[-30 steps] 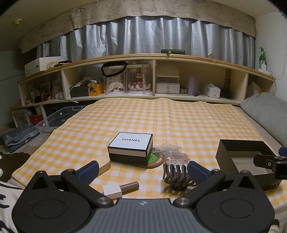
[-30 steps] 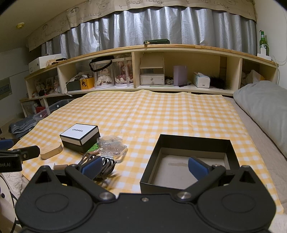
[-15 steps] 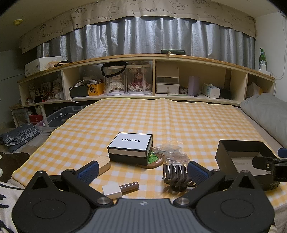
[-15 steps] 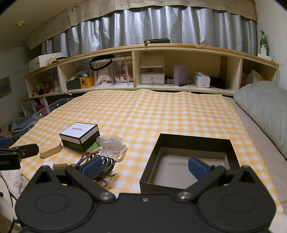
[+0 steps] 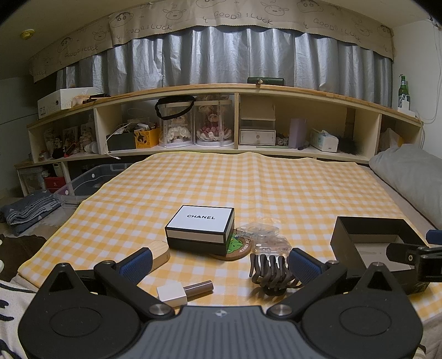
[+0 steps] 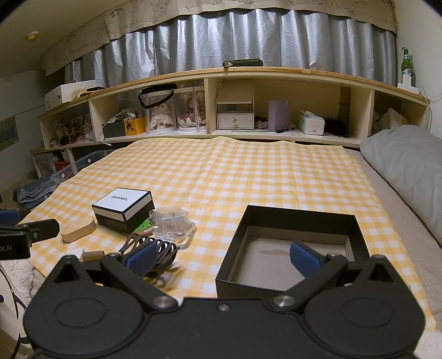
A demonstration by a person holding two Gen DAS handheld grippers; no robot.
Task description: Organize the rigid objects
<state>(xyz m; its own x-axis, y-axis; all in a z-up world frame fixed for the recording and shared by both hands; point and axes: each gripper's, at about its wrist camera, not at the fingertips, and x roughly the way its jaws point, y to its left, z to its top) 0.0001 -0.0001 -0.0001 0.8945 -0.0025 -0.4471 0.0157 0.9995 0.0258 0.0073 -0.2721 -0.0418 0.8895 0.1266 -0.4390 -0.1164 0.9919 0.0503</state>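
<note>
Both grippers, left gripper (image 5: 219, 263) and right gripper (image 6: 222, 256), hover spread apart above the yellow checked cloth (image 5: 248, 179) fronting cluttered wooden shelves (image 5: 304, 121).

A: What fills the far side, up at twelve o'clock?

B: Grey pleated curtains (image 5: 221, 58) under a beige valance (image 5: 210, 16) printed with cartoon faces and "GOOD LUCK". Below them runs a long wooden shelf unit (image 5: 234, 91) with open cubbies.

A: And inside the cubbies?

B: Two clear doll cases (image 5: 193, 124), a small drawer box (image 5: 257, 136), a lilac container (image 6: 278, 114), a tissue pack (image 5: 324, 139).

A: At three o'clock?

B: A white wall, a green bottle (image 5: 403, 92) on the shelf end, a grey pillow (image 6: 408, 163).

A: At nine?

B: Folded dark cloth (image 5: 27, 210) on the floor beside a clear storage bin (image 5: 91, 179). The light is dim, warm and indoor.
</note>
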